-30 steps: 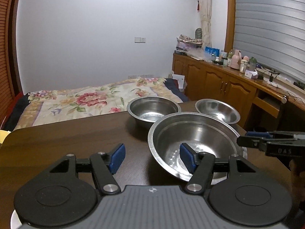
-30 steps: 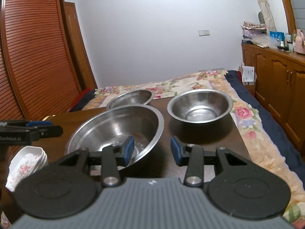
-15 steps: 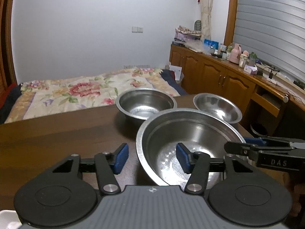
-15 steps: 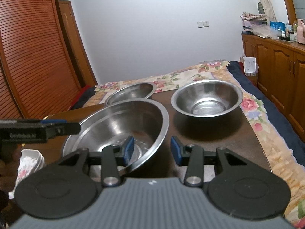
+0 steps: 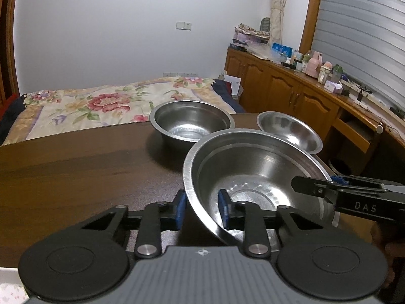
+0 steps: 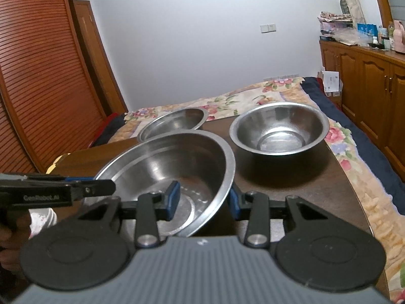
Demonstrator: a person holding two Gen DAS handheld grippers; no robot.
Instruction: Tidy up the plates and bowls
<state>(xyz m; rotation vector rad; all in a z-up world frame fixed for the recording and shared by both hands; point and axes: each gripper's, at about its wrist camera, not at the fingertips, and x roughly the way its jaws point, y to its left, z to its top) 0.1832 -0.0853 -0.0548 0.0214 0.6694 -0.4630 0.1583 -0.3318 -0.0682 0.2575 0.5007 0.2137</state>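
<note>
Bowls are sitting on the dark wooden table, three of them steel. At far left in the right wrist view, a white floral dish is peeking out, mostly hidden behind the left gripper. That gripper's jaws have just been closing and are straddling the near rim of the large bowl; whether its pads are pressing is hard to tell. Behind are sitting a deep bowl and a shallow bowl, partly covered. The right gripper is bracketing the large bowl's opposite rim, jaws narrowing, contact unclear.
</note>
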